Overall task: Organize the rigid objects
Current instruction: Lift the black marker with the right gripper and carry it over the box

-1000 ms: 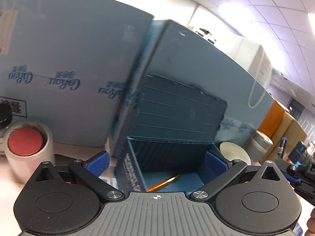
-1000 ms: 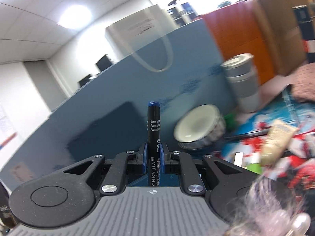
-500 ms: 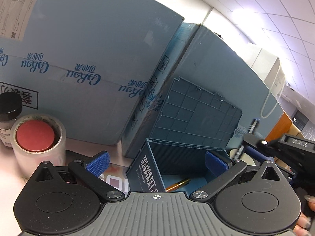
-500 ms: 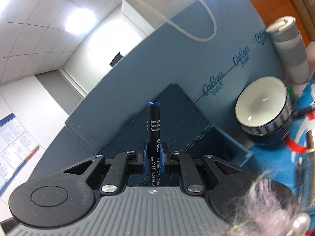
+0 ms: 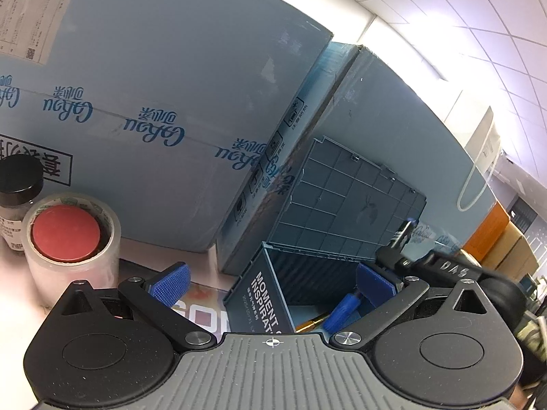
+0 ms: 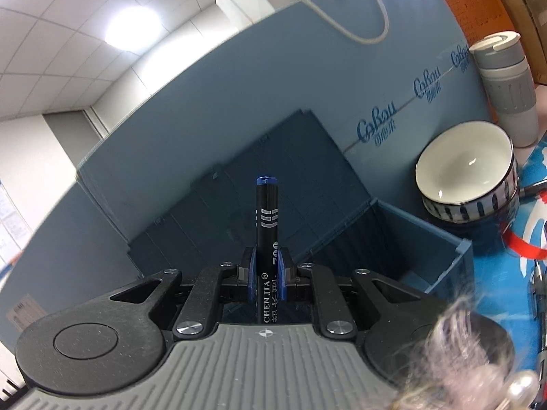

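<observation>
**Marker gripped over the open blue box**

The black marker (image 6: 267, 239), blue-capped at its tip and printed with grey bands, stands clamped between the blue pads of the right gripper (image 6: 266, 275), whose jaws are closed tight on its barrel. It points up and forward from the fingers, over the open dark blue storage box (image 6: 441, 239). In the left wrist view the right gripper (image 5: 396, 256) reaches in from the right above the box's far right corner, with the marker's tip (image 5: 405, 227) against the raised lid.

The box (image 5: 270, 294) sits on the worktop with its ribbed lid (image 5: 342, 205) tipped back against a big pale blue carton (image 5: 171, 85). Inside, on the box floor, lie a gold-tipped pen (image 5: 311, 324) and a blue ridged piece (image 5: 342, 311) beside it.

The left gripper (image 5: 270, 278) hangs in front of the box with its jaws spread wide and nothing between the blue pads (image 5: 171, 282).

Just beyond the box's right wall a white bowl with a dark patterned rim (image 6: 468, 174) leans on its side, and a grey flask (image 6: 506, 85) stands behind it. Toward the worktop's left edge a roll of clear tape (image 5: 73, 239) rings a red lid, next to a black-capped jar (image 5: 18, 191).
</observation>
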`<state>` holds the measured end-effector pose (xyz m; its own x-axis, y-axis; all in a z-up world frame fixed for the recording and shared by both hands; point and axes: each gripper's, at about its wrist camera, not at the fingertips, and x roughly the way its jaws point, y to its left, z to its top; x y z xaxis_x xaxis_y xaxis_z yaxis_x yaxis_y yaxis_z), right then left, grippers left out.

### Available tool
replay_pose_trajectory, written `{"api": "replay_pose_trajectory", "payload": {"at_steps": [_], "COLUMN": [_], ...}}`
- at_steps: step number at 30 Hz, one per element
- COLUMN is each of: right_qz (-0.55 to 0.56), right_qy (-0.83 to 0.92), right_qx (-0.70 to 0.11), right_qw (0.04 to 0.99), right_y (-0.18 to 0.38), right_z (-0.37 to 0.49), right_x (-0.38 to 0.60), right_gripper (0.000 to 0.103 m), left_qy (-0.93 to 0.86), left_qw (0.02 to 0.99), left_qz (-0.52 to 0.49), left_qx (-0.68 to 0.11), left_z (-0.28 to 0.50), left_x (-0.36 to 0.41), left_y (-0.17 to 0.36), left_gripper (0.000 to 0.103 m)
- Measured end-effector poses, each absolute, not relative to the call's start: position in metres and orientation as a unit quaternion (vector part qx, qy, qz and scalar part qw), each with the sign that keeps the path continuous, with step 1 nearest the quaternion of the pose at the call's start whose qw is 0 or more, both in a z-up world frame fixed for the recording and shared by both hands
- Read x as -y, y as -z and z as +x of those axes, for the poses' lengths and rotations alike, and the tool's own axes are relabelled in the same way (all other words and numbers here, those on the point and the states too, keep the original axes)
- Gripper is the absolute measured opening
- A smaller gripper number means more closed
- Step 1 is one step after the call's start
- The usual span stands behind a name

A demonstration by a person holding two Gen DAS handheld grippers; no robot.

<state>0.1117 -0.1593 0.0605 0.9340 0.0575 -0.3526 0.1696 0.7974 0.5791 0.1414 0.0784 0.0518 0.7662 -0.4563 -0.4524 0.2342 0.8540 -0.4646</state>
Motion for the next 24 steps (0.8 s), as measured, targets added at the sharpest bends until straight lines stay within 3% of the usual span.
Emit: {"api": "replay_pose_trajectory", "payload": {"at_steps": [15, 24], "right_qz": [0.265, 0.174], "right_qy": [0.025, 0.015], "right_qx": [-0.213, -0.218], "right_qw": [0.940, 0.960], "right_y": [-0.041, -0.037], "right_z": [0.107, 0.101], "right_x": [0.134, 0.105], "right_gripper": [0.013, 0.013], "left_qy": [0.189, 0.189], "left_qw": [0.918, 0.918], "left_qz": [-0.195, -0.200], "left_qx": [-0.289, -0.287], "left_z": [0.142, 0.141], "left_x": [-0.079, -0.083], "left_y": [-0.051, -0.053], "left_gripper": [0.103, 0.103]}}
